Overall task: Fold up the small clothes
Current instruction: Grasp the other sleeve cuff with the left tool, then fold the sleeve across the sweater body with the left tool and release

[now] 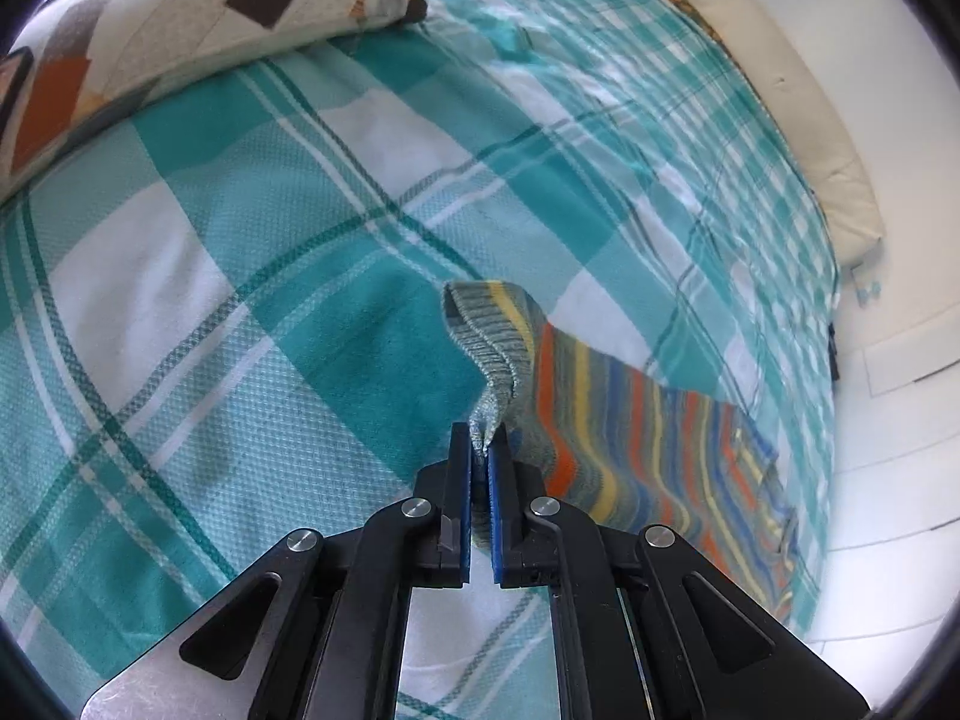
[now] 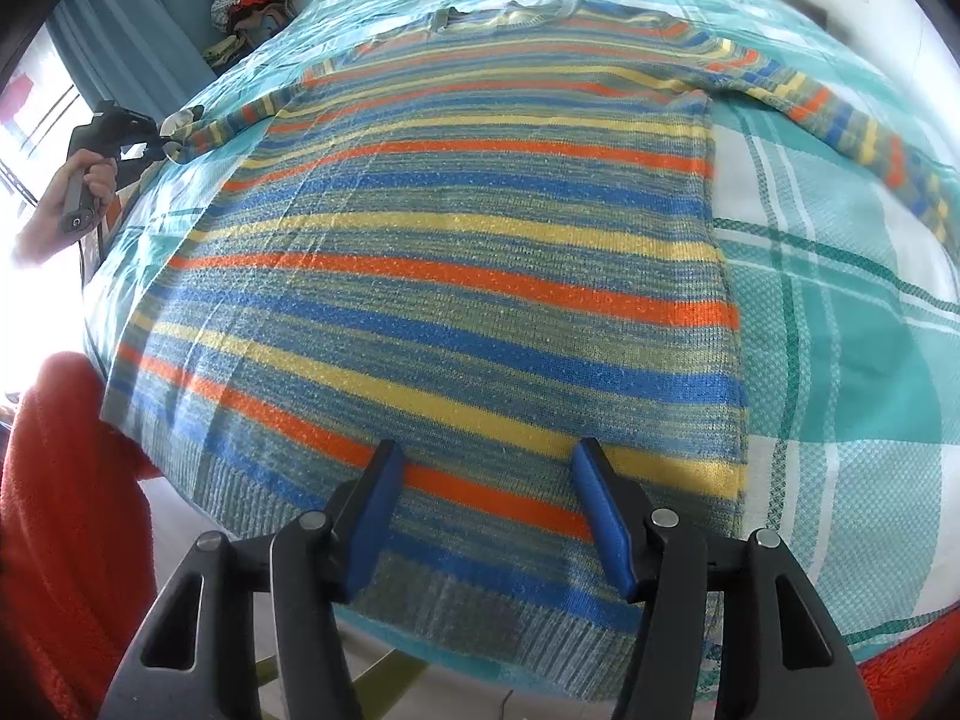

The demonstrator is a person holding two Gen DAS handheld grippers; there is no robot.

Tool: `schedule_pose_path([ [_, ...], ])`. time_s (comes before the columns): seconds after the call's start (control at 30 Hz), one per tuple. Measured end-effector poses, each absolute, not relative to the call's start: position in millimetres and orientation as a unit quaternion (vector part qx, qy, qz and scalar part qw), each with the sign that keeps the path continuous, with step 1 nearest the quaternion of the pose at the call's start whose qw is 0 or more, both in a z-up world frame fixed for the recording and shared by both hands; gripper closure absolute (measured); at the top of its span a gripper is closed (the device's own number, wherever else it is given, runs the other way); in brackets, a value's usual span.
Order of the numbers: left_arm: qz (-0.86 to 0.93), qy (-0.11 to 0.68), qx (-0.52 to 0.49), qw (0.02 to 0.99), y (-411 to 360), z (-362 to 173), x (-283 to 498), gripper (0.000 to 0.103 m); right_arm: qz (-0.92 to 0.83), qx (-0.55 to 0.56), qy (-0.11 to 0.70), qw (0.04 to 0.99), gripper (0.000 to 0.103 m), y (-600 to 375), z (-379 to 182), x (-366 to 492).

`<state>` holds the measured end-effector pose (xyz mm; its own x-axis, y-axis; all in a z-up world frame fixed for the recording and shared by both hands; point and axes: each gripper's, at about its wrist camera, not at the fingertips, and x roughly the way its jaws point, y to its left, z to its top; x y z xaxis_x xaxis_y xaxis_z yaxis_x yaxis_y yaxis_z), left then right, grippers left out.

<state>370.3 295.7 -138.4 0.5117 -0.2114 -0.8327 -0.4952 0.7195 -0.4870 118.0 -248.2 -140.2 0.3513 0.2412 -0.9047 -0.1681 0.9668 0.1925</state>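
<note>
1. Sweater [image 2: 456, 276]: horizontal stripes of orange, blue, yellow and grey-green, with a grey ribbed cuff [image 1: 489, 354].
2. Bedspread [image 1: 240, 252]: teal and white plaid.
3. Pillow [image 1: 180, 18], upper left: cream with brown and orange patches.
4. Gripper pads [image 2: 600, 516]: blue on black.

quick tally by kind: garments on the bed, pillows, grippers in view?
Striped sweater on the plaid bedspread: 1
Patterned pillow: 1
Grippers: 2. The left gripper is shut on the sleeve cuff, the right gripper is open over the hem.
Total: 4
</note>
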Motion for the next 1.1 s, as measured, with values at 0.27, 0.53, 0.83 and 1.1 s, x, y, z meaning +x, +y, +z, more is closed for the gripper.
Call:
schedule_pose_path([
  [0.27,0.093,0.453,-0.444,0.768,340.6,-158.9,336.5,0.061,0.125,0.031,0.555,0.822,0.044,-248.0,-141.6,117.6],
  [0.53,0.056,0.441,-0.415,0.794,311.5,-166.9,333.3,0.06,0.122,0.013,0.557,0.822,0.038,-238.3,-144.3,119.6],
  [0.83,0.086,0.535,-0.302,0.785,305.4,-166.9,342.1,0.094,0.121,0.013,0.558,0.821,0.037,-240.3,-144.6,120.2],
  [1.1,0.09,0.478,-0.339,0.805,346.3,-136.3,373.0,0.023,0.119,0.005,0.56,0.82,0.035,-236.3,-146.7,120.9],
])
